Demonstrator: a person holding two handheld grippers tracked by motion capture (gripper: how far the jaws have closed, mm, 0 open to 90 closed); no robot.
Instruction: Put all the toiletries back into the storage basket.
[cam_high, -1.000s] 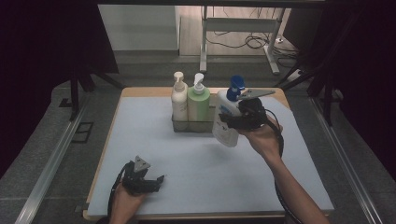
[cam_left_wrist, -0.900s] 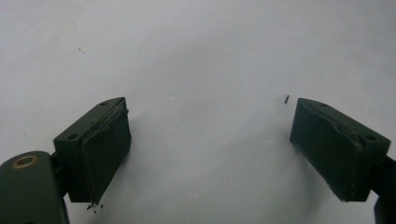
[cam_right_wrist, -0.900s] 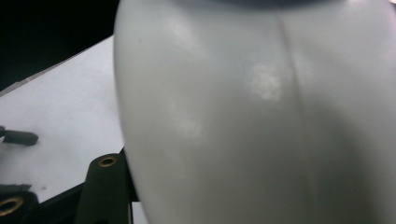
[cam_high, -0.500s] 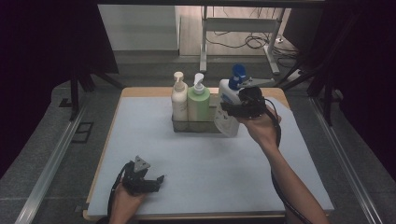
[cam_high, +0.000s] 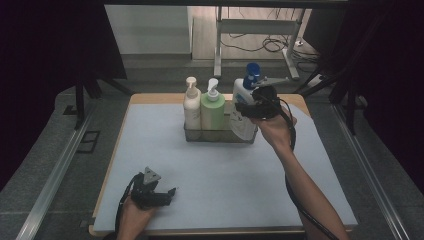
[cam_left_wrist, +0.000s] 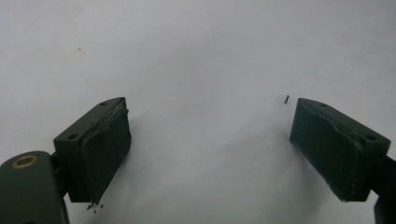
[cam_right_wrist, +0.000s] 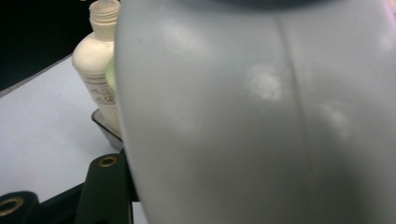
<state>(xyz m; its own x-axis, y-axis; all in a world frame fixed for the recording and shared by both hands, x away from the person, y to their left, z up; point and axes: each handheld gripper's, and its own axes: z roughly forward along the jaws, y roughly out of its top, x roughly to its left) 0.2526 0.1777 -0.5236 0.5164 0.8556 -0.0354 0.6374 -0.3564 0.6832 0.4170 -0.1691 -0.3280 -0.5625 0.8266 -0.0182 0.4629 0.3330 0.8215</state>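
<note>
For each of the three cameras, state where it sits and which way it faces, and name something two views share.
High view: above the near table edge, facing forward and down; both forearms, left gripper, right gripper.
Left gripper view: on that gripper, facing the white mat; its open jaws.
Right gripper view: on that gripper, pressed to the white bottle; part of one jaw.
Shared: the cream bottle, in high and right gripper views.

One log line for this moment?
right tongs: shut on white blue-capped pump bottle at clear plastic caddy | left tongs: open, resting on table

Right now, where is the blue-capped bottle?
High view: the blue-capped bottle is at the rack's right end, beside the green bottle, held by the right hand-held gripper.
</note>
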